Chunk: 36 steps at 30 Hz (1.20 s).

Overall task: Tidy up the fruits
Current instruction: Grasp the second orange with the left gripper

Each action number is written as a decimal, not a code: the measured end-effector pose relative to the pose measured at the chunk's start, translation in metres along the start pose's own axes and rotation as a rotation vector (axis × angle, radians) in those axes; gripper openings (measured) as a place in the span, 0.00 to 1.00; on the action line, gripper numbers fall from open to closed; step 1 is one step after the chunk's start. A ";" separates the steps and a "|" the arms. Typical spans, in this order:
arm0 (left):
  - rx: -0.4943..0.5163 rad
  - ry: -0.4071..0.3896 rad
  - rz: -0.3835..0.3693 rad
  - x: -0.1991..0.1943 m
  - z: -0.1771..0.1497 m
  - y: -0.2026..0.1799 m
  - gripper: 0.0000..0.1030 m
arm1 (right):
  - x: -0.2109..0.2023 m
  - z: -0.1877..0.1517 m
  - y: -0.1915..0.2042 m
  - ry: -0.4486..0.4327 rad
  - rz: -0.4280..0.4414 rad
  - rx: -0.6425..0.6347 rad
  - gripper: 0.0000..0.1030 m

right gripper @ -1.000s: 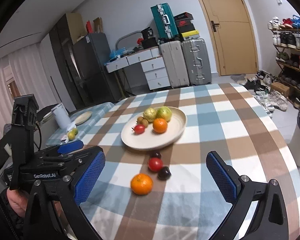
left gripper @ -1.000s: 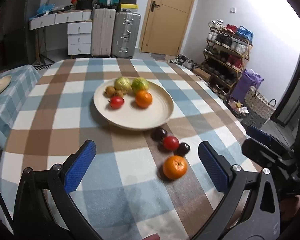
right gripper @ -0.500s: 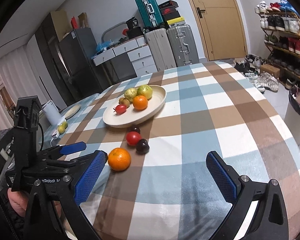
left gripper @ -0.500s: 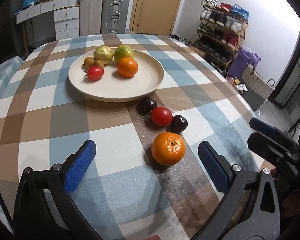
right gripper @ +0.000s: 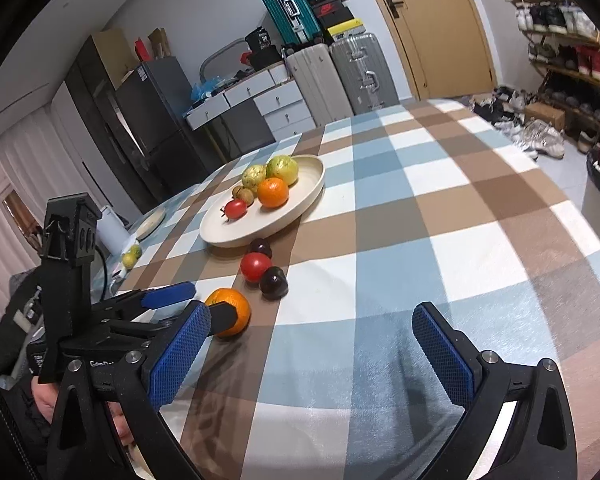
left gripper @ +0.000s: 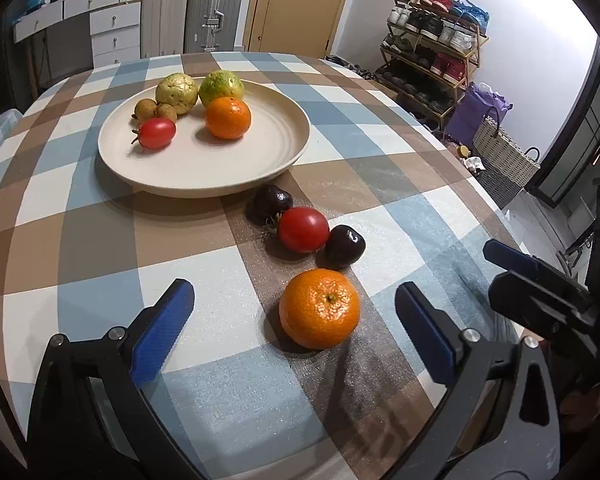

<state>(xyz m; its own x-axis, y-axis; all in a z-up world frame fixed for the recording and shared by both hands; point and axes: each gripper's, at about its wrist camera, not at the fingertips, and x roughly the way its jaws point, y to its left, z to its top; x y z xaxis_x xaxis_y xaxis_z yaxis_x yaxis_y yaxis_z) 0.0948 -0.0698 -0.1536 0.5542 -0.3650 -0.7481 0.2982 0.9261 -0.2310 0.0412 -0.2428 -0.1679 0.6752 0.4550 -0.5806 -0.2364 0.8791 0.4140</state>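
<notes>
Left wrist view: we had both tongs, left (left gripper: pixel 290 320) and right (right gripper: pixel 312 344), spread wide, empty. Orange (left gripper: pixel 319 308) could've rolled off the surface (left gripper: pixel 100 248) if nudged.

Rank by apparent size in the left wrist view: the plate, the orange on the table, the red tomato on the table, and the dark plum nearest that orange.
1. plate
2. orange on the table, though it lies nearest the camera
3. red tomato on the table
4. dark plum, only slightly smaller than the tomato
</notes>
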 end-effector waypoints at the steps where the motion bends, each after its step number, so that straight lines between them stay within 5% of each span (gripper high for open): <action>1: -0.002 0.001 -0.004 0.001 0.000 0.001 0.93 | 0.001 0.000 -0.001 0.001 -0.002 0.001 1.00; 7: -0.012 0.010 -0.049 0.003 -0.002 0.004 0.67 | 0.002 -0.001 -0.002 0.007 0.002 0.004 1.00; 18: -0.003 0.011 -0.119 -0.002 -0.006 0.004 0.37 | 0.008 -0.003 0.002 0.032 0.006 0.002 1.00; 36: -0.105 -0.032 -0.105 -0.030 0.000 0.050 0.37 | 0.017 0.005 0.013 0.070 -0.011 -0.042 1.00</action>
<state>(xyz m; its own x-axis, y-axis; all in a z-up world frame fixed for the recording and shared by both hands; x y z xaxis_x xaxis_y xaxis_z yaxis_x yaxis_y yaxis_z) 0.0927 -0.0127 -0.1425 0.5493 -0.4617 -0.6965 0.2735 0.8869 -0.3723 0.0531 -0.2241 -0.1688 0.6279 0.4532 -0.6328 -0.2597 0.8884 0.3786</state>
